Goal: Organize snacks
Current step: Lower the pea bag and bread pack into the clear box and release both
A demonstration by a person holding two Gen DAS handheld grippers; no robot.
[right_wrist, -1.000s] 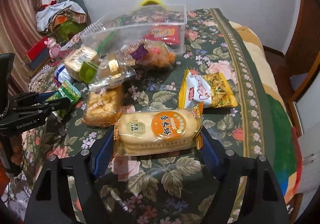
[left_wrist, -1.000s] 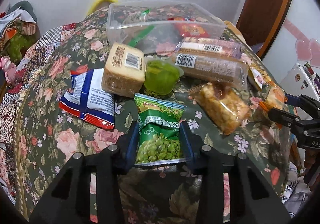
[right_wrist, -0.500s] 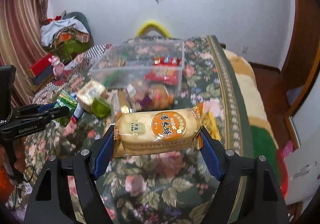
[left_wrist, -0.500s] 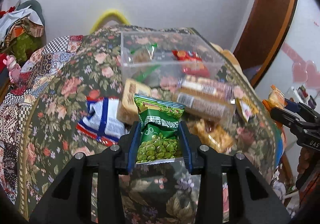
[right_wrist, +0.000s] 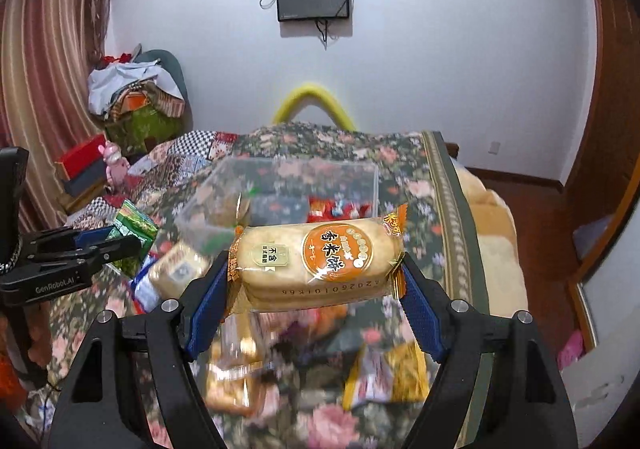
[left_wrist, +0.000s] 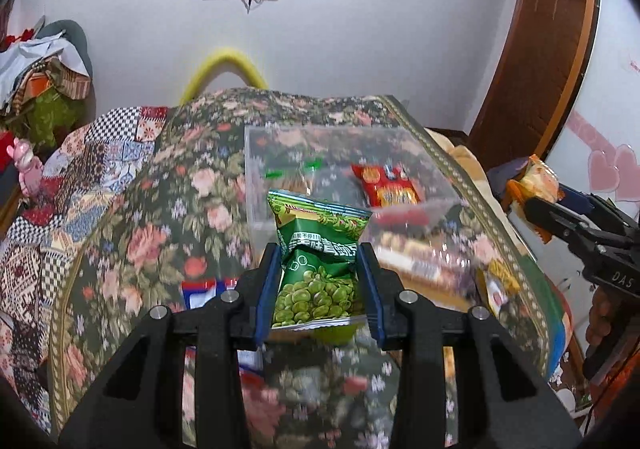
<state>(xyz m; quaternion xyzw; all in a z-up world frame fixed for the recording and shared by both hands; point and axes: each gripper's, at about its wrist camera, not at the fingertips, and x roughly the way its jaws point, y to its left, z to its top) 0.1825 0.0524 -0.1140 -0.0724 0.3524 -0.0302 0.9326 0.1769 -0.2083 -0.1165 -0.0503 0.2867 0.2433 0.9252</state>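
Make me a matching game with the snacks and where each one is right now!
Things:
1. green pea bag
2. rice cracker pack
3. red snack packet

Places:
A. lying in the clear plastic box
B. gripped in the left tool
C. gripped in the right tool

Pairs: 1-B, 2-C, 3-A

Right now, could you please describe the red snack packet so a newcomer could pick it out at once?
Find the clear plastic bin on the floral bedspread. Inside, on its right side, lies the red snack packet, the only red packet in the bin.
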